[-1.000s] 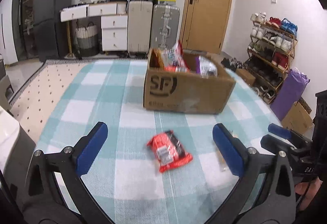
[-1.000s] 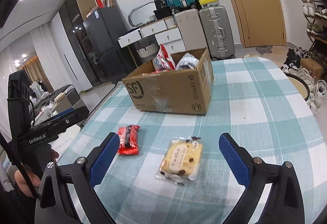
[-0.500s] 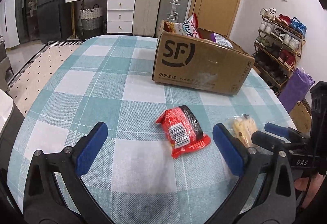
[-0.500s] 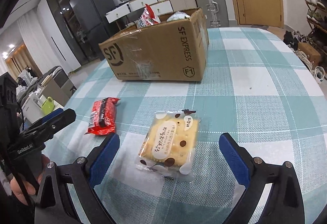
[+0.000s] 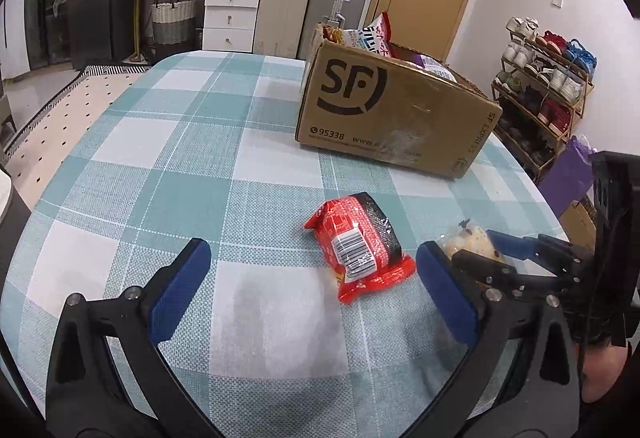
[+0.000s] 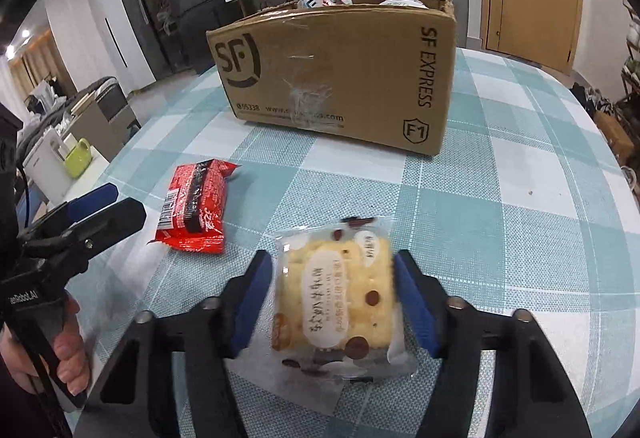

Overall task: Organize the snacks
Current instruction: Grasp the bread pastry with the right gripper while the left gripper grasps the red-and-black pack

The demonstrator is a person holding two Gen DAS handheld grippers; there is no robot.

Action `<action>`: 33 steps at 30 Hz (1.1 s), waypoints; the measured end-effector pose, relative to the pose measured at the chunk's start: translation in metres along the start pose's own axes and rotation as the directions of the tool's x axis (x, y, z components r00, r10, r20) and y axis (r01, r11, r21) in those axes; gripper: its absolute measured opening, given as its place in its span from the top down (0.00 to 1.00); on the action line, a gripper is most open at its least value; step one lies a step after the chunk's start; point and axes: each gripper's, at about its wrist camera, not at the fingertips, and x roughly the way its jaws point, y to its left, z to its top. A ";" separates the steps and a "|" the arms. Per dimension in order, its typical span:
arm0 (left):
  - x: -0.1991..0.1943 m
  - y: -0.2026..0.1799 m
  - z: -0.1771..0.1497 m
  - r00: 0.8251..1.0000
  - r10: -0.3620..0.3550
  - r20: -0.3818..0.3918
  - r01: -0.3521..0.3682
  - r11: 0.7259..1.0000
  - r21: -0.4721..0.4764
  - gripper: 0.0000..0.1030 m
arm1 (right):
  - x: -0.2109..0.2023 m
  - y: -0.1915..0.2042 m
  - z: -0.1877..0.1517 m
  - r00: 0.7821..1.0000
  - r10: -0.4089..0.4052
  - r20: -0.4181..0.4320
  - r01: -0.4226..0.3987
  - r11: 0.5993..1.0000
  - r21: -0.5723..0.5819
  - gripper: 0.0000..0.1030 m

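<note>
A round table (image 6: 520, 142) under a teal-and-white checked cloth held an open cardboard box (image 6: 340, 62), already showing several snack bags at its top. In front of it lay a red snack packet (image 5: 358, 246) and, just to its right, a clear-wrapped yellow cracker pack (image 6: 336, 302). The right gripper (image 6: 334, 302) was closing, its blue pads flanking the pack's long sides and apparently touching the wrapper. The left gripper (image 5: 310, 294) stood wide, the red packet between its pads, untouched. Both packs looked light, crinkly and slippery; the crackers probably crush easily, so mid-side holds seemed safest.

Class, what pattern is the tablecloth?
Teal and white checks on the tablecloth, clearest in the left wrist view.
</note>
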 end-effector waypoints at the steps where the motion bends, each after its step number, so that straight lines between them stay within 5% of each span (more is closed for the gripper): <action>1: 0.001 0.001 0.000 1.000 -0.003 -0.007 0.003 1.000 -0.002 0.00 | 0.000 0.000 0.000 1.000 0.003 0.000 -0.003 1.000 0.000 0.44; 13: 0.008 -0.004 -0.002 0.999 0.035 -0.026 -0.034 0.999 0.013 0.00 | -0.013 -0.018 -0.003 0.994 0.086 0.065 -0.092 0.992 0.084 0.44; 33: 0.017 -0.010 -0.004 0.990 0.126 -0.056 -0.123 0.991 0.050 0.00 | -0.043 -0.017 -0.008 0.961 0.167 0.220 -0.181 0.982 0.046 0.44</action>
